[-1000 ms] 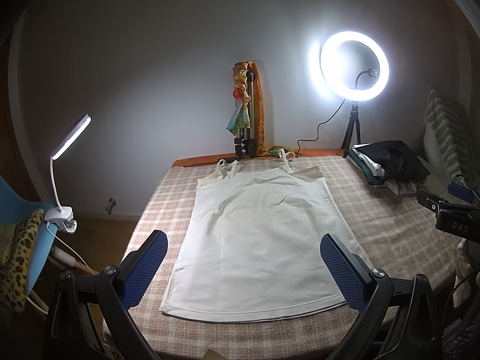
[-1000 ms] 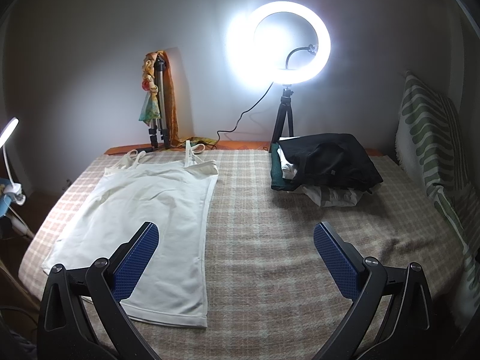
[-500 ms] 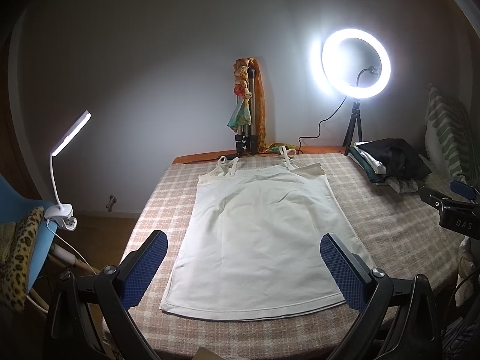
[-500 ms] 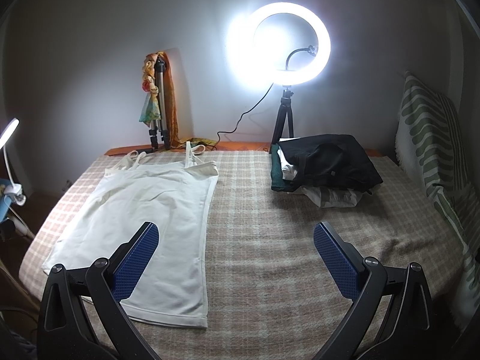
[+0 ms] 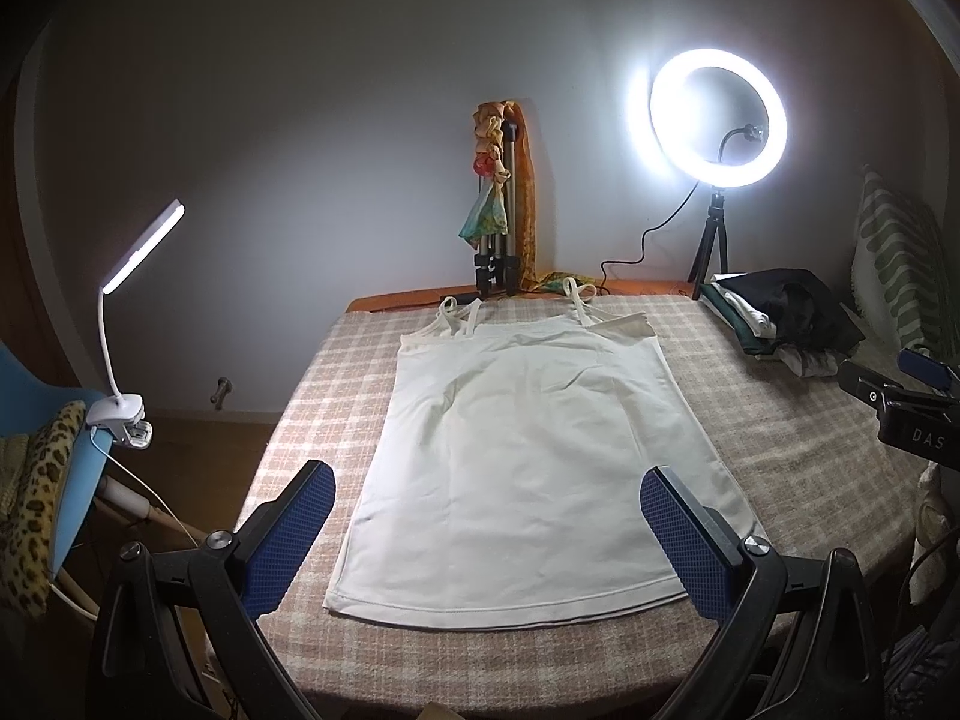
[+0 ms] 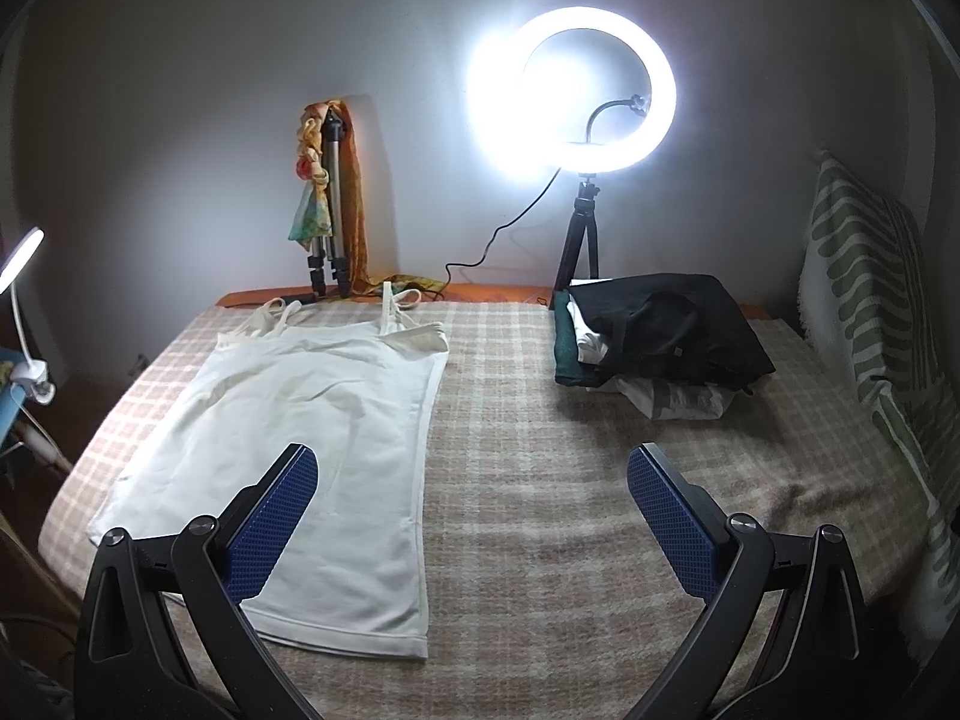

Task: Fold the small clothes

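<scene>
We hold our left gripper point(image 5: 487, 531) and right gripper point(image 6: 472, 510) wide apart, empty, above the flat white camisole point(image 5: 528, 462) on the checked blanket point(image 6: 570, 480), ring light point(image 6: 576, 90) glowing behind.

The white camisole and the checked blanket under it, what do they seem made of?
White camisole: probably thin cotton-like knit, matte, with soft wrinkles and a stitched hem. Checked blanket: seemingly woven wool or flannel, with a fuzzy, dull surface and no sheen.
</scene>
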`<state>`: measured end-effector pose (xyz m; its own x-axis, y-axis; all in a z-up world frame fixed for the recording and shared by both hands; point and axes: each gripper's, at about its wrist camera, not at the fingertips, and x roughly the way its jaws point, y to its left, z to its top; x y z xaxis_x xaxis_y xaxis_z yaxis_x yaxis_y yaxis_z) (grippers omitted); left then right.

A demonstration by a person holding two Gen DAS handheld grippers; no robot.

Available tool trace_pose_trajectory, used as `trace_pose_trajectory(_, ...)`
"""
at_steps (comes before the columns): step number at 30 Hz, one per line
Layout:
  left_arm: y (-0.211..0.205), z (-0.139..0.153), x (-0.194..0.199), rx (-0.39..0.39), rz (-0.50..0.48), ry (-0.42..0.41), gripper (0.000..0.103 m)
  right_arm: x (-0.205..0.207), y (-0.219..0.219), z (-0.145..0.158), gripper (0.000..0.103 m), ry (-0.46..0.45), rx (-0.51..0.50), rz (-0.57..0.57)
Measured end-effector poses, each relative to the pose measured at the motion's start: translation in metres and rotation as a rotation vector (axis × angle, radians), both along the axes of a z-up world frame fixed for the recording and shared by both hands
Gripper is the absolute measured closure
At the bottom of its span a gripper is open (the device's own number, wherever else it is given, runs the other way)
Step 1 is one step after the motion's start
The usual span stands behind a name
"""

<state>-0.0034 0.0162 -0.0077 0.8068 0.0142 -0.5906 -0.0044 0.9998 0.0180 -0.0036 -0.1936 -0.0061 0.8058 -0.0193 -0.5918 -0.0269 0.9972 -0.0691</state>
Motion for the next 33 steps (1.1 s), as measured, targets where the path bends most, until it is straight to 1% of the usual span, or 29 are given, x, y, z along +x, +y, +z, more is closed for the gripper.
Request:
trace_pose_trajectory(4, 0.004, -0.001, 0.0, -0.003, 0.005, 0.002, 0.0, 0.002, 0.007, -0.001, 0.0, 0.002, -0.005, 0.008)
trace_pose_trajectory(8, 0.014, -0.003, 0.001, -0.008, 0.033, 0.005, 0.0, 0.005, 0.014, -0.003, 0.001, 0.004, 0.003, 0.029)
trace_pose_trajectory(12, 0.031, -0.012, 0.007, -0.008, 0.066, 0.032, 0.002, 0.014, 0.03, -0.006, 0.001, -0.002, 0.03, 0.1)
trace_pose_trajectory(14, 0.043, -0.019, 0.008, -0.014, 0.084, 0.055, 0.008, 0.02, 0.041, -0.009, 0.001, -0.001, 0.025, 0.149)
trace_pose_trajectory(15, 0.048, -0.023, 0.009, -0.018, 0.09, 0.068, 0.009, 0.024, 0.048, -0.01, 0.001, 0.006, 0.013, 0.17)
trace_pose_trajectory(19, 0.07, -0.038, 0.009, -0.024, 0.114, 0.111, 0.019, 0.04, 0.065, -0.014, 0.001, 0.035, -0.001, 0.224)
trace_pose_trajectory(22, 0.086, -0.049, 0.008, -0.04, 0.123, 0.133, 0.029, 0.056, 0.078, -0.014, 0.007, 0.071, 0.027, 0.25)
trace_pose_trajectory(24, 0.098, -0.058, 0.009, -0.081, 0.119, 0.158, 0.033, 0.068, 0.09, -0.015, 0.016, 0.092, 0.047, 0.27)
trace_pose_trajectory(25, 0.105, -0.063, 0.009, -0.105, 0.116, 0.172, 0.037, 0.073, 0.096, -0.016, 0.019, 0.101, 0.054, 0.283)
trace_pose_trajectory(27, 0.114, -0.072, 0.01, -0.14, 0.121, 0.201, 0.044, 0.086, 0.11, -0.019, 0.03, 0.132, 0.068, 0.318)
trace_pose_trajectory(28, 0.118, -0.078, 0.01, -0.153, 0.121, 0.216, 0.047, 0.092, 0.118, -0.021, 0.032, 0.149, 0.075, 0.338)
trace_pose_trajectory(30, 0.122, -0.088, 0.011, -0.167, 0.119, 0.242, 0.049, 0.107, 0.134, -0.026, 0.048, 0.198, 0.104, 0.385)
trace_pose_trajectory(31, 0.125, -0.093, 0.012, -0.179, 0.115, 0.258, 0.05, 0.116, 0.142, -0.029, 0.052, 0.228, 0.125, 0.404)
trace_pose_trajectory(32, 0.127, -0.098, 0.014, -0.198, 0.109, 0.276, 0.051, 0.125, 0.149, -0.032, 0.059, 0.26, 0.148, 0.419)
trace_pose_trajectory(33, 0.13, -0.103, 0.016, -0.222, 0.101, 0.295, 0.052, 0.133, 0.156, -0.036, 0.061, 0.287, 0.17, 0.434)
